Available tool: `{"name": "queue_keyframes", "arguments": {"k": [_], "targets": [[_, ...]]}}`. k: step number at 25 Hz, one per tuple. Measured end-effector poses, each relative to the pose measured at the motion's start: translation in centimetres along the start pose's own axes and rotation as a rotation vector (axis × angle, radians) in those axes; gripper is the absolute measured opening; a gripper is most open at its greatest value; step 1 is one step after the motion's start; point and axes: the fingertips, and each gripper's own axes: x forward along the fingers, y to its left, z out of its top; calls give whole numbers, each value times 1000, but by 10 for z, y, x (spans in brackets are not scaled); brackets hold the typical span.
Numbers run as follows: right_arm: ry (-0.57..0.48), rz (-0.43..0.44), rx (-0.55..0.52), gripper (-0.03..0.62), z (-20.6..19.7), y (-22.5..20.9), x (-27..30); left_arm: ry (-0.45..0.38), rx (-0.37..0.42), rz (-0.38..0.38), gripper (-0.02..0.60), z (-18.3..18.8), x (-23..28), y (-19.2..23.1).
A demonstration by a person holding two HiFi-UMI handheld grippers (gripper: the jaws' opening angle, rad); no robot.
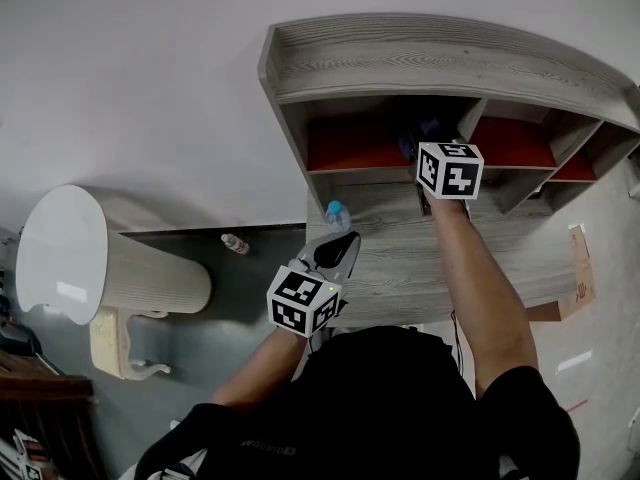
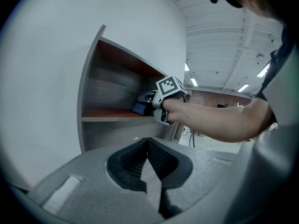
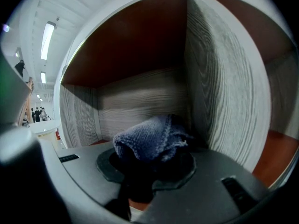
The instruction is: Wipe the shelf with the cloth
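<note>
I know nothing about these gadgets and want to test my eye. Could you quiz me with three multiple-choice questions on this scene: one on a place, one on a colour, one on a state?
1. Where is the cloth?
A) on the floor
B) inside the leftmost compartment of the shelf
C) on top of the shelf

2. What colour is the cloth?
A) blue
B) yellow
C) white

3. How are the fingers of the left gripper?
A) together, with nothing between them
B) clamped on the cloth
C) spread wide apart

Answers:
1 B: the right gripper holds the cloth inside that compartment, beside its divider.
2 A: the knit fabric is plainly blue.
3 A: the left gripper view shows the tips meeting with nothing between them.
</note>
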Motion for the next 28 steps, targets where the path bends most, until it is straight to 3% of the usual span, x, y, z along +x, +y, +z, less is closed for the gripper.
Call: {"name": "queue_keyframes", "arguments": {"k": [18,28], "targets": [[-95,9,-40,106,74,11,-23,-11,2,-12,9,3,-1,-2],[-108,12,-50,106,90,15,-27,-15,-1,-7,9,3,-2,0]]}}
